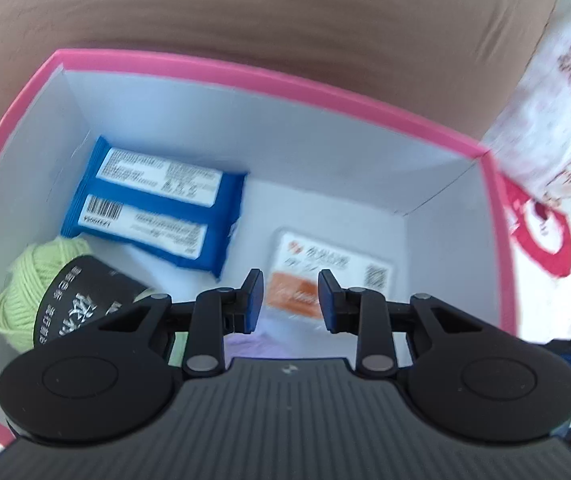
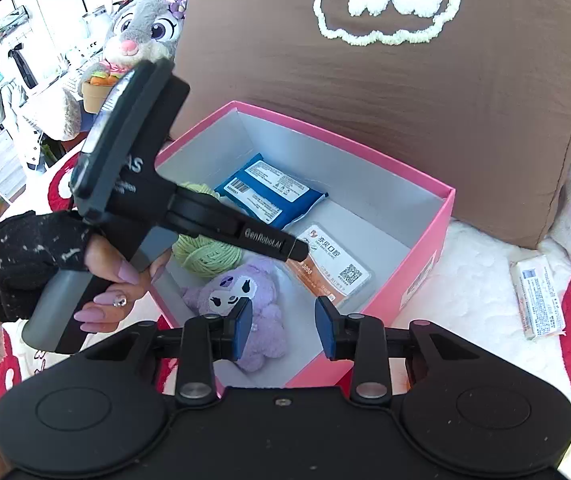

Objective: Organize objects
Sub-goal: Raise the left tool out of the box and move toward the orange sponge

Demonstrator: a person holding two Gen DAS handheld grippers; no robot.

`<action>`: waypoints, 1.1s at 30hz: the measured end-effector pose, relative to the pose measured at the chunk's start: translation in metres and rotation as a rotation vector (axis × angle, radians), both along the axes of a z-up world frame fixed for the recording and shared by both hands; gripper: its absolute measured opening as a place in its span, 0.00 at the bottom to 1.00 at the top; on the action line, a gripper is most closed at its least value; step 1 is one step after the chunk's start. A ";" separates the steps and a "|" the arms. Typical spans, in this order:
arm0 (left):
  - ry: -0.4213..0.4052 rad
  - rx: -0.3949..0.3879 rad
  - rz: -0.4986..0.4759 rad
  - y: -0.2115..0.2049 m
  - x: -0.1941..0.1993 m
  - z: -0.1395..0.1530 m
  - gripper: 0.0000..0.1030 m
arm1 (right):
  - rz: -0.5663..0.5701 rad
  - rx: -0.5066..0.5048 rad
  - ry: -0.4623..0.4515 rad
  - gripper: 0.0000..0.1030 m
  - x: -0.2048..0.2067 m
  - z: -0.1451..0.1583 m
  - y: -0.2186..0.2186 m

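Pink box at centre, open, against a brown cushion filling the upper right. Inside: blue packet at the back, orange-and-white card to the right, green yarn to the left, purple plush at the front. Left gripper reaching in from the left over the yarn, held by a gloved hand. Right gripper at the bottom, narrow gap between its blue pads, nothing between them. White packet lying at the right edge. Grey rabbit toy at upper left.

- Bright, even daylight; shadows stay soft.
- Left wrist view is motion-blurred, the pink box smeared.
- Right wrist view is sharp.
- Fisheye bends the edges.
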State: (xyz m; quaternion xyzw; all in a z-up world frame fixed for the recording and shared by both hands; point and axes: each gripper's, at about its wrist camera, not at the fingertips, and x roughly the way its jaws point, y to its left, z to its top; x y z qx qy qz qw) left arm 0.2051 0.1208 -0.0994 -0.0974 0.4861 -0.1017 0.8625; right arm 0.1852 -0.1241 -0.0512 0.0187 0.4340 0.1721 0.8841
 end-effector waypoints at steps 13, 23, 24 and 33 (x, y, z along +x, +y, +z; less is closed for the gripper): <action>-0.014 -0.002 -0.123 -0.018 -0.064 0.069 0.41 | -0.004 -0.122 -0.053 0.40 -0.046 0.038 -0.015; -0.105 0.023 -0.203 -0.050 -0.127 0.127 0.60 | 0.010 -0.216 -0.121 0.49 -0.106 0.072 -0.033; -0.111 0.021 -0.211 -0.053 -0.131 0.130 0.60 | 0.013 -0.219 -0.126 0.51 -0.111 0.073 -0.035; -0.116 0.040 -0.246 -0.087 -0.159 0.147 0.69 | 0.026 -0.234 -0.152 0.60 -0.146 0.077 -0.052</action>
